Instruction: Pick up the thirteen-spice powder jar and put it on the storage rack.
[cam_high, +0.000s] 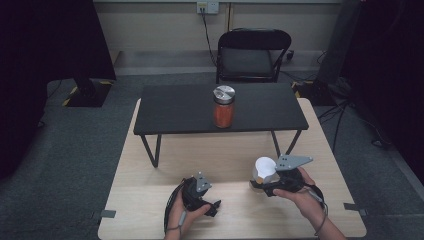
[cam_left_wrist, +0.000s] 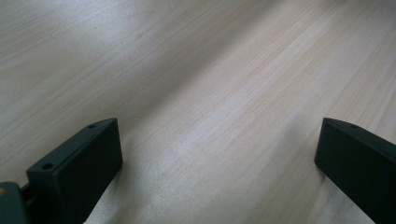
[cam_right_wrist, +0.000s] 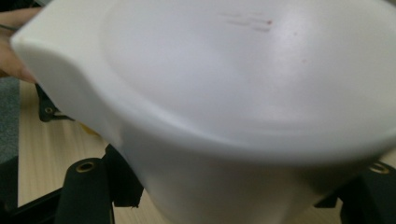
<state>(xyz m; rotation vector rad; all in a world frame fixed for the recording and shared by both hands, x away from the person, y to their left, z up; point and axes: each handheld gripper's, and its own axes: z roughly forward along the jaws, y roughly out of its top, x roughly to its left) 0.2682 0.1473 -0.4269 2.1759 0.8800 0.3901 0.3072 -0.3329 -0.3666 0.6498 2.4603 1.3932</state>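
My right gripper (cam_high: 262, 182) is shut on a white plastic cup (cam_high: 264, 169) with a pouring lip, held upright just above the light wooden table (cam_high: 150, 205) at the front right. Seen close in the right gripper view, the cup (cam_right_wrist: 224, 93) looks empty inside, with a few small red specks on its wall. My left gripper (cam_high: 215, 207) rests on the table at the front centre-left; its jaws stand wide apart over bare wood (cam_left_wrist: 210, 116) with nothing between them. A glass jar (cam_high: 223, 106) with a metal lid and orange-red contents stands on the small black table (cam_high: 175, 112) farther back.
The black table stands on thin metal legs on top of the wooden table's far half. A black folding chair (cam_high: 252, 55) stands behind it. Grey carpet surrounds the tables, with dark stands and cables at both sides.
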